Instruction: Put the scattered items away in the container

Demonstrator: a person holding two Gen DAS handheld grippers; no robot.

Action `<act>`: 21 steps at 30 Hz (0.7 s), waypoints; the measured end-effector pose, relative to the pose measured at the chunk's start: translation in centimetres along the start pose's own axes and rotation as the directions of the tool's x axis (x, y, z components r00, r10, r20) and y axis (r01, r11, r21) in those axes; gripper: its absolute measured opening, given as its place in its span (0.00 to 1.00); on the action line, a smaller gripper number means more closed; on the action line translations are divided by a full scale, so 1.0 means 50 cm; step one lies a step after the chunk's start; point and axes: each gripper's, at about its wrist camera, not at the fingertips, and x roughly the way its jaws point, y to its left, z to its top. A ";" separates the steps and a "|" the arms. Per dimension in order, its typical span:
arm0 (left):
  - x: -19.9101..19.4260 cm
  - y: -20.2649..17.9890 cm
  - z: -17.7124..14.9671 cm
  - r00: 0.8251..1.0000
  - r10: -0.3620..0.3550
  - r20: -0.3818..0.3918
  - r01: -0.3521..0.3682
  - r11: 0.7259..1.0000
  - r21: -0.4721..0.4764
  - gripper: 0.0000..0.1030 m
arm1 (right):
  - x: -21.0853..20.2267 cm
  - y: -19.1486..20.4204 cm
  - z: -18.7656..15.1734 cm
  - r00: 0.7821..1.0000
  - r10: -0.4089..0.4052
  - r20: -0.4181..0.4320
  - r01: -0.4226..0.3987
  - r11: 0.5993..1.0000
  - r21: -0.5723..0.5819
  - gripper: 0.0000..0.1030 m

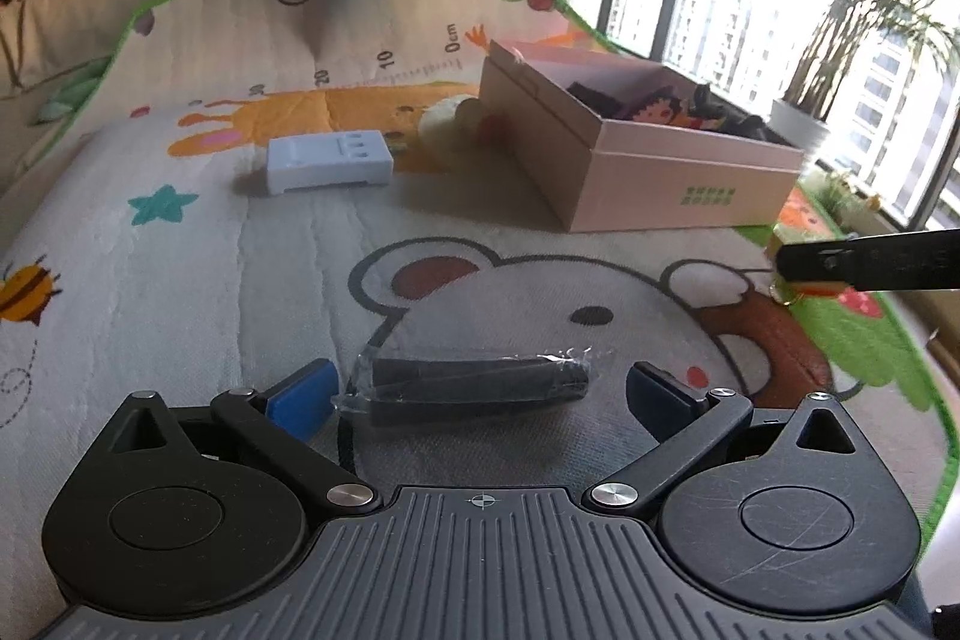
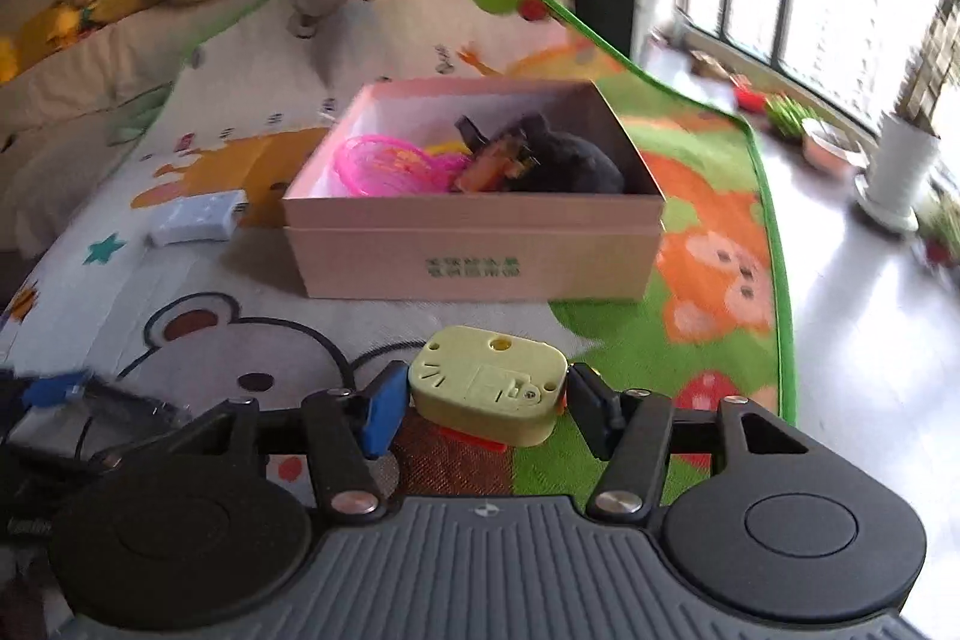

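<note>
Pink box (image 2: 474, 253) on the play mat (image 1: 180, 244) already holds several items: pink hoop, dark toys, something orange. My right tool (image 2: 487, 403) pinches the yellow toy (image 2: 489, 391) between its pads, lifted off the mat just short of the box. My left tool (image 1: 477, 391) stands spread around the wrapped black piece (image 1: 480, 385), pads not touching; that and the white block (image 1: 330, 163) beside the box remain out.
</note>
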 end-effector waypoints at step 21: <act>-0.004 -0.050 0.005 0.990 0.133 -0.052 -0.130 0.989 0.065 1.00 | -0.103 -0.090 -0.067 0.991 0.089 0.100 -0.093 0.995 0.032 0.56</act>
